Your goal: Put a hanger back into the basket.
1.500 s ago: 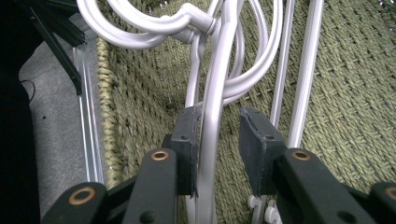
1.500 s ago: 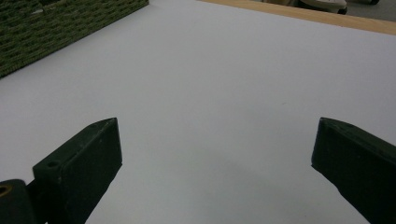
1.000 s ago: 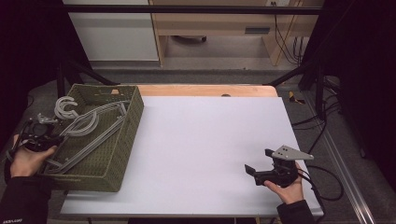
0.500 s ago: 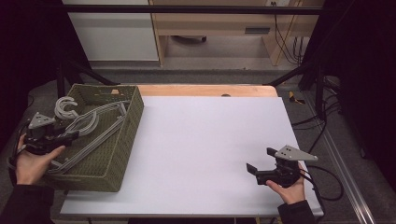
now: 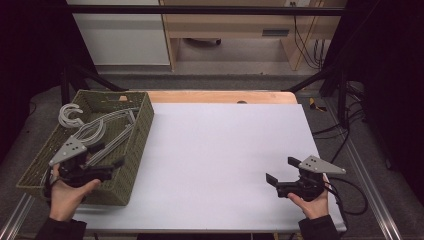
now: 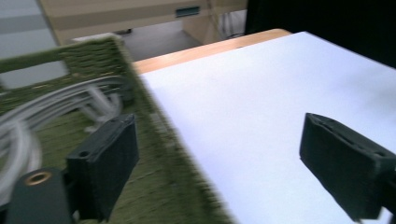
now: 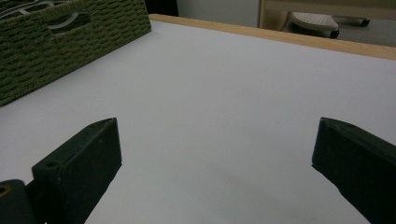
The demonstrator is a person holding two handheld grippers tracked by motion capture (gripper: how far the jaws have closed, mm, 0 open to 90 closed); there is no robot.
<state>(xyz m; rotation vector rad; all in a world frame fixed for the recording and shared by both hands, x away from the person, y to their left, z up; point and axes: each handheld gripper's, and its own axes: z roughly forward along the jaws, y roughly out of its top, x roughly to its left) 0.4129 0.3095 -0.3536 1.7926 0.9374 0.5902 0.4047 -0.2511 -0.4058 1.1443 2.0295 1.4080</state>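
Now left gripper (image 5: 107, 167) farther right, jaws opened.

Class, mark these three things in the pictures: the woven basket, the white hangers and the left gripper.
woven basket (image 5: 135, 150): high view, on its right wall.
white hangers (image 5: 107, 125): high view, on the bundled arms inside the basket.
left gripper (image 6: 215, 154): left gripper view, midway between its open fingertips.
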